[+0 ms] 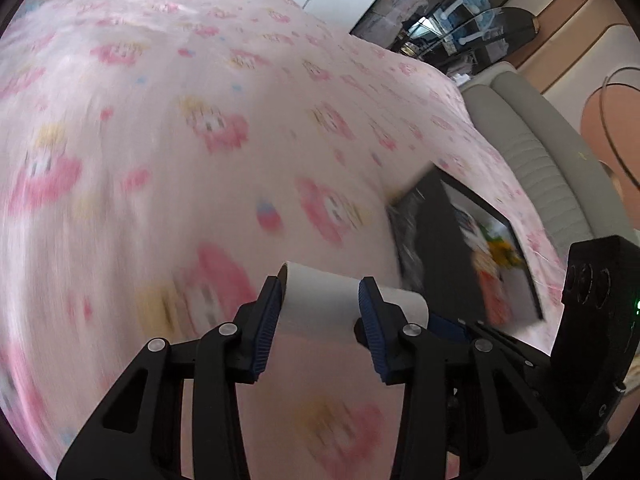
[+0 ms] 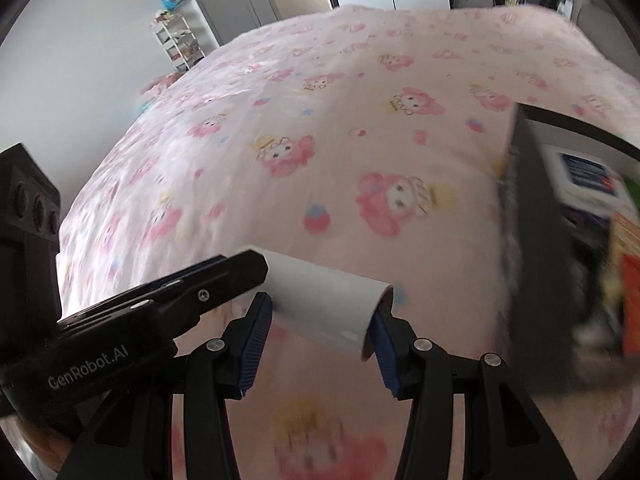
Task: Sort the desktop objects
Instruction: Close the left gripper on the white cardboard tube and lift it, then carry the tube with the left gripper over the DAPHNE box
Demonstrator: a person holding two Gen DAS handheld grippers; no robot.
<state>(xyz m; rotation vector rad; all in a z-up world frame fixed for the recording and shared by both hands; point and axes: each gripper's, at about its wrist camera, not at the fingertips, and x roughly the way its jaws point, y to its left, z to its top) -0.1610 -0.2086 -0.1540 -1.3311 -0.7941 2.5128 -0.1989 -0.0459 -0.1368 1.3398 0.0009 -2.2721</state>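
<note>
Item one, my left gripper [image 1: 318, 312], bottom centre of its own view: blue pads clamped on a white paper tube [image 1: 324, 294], one pad on each side of the tube's left half.

Item two, my right gripper [image 2: 322, 330], bottom centre of its view: jaws clamped on the same tube [image 2: 324, 298], left pad against its side, right pad at the open end. The tube lies crosswise between both grippers, lifted off the cloth. The left gripper's black fingers [image 2: 224, 276] enter from the left edge here, gripping the tube's far end.

Item three, a pink cartoon-print cloth [image 1: 168, 120] fills most of both frames, blurred near the bottom.

Item four, a black box [image 1: 436, 240] with colourful packs inside, right of centre in the left view, right edge in the right view [image 2: 536, 216]; contents too blurred to name.

Item five, a white shelf rack [image 2: 178, 42], upper left of the right view, against the wall.
</note>
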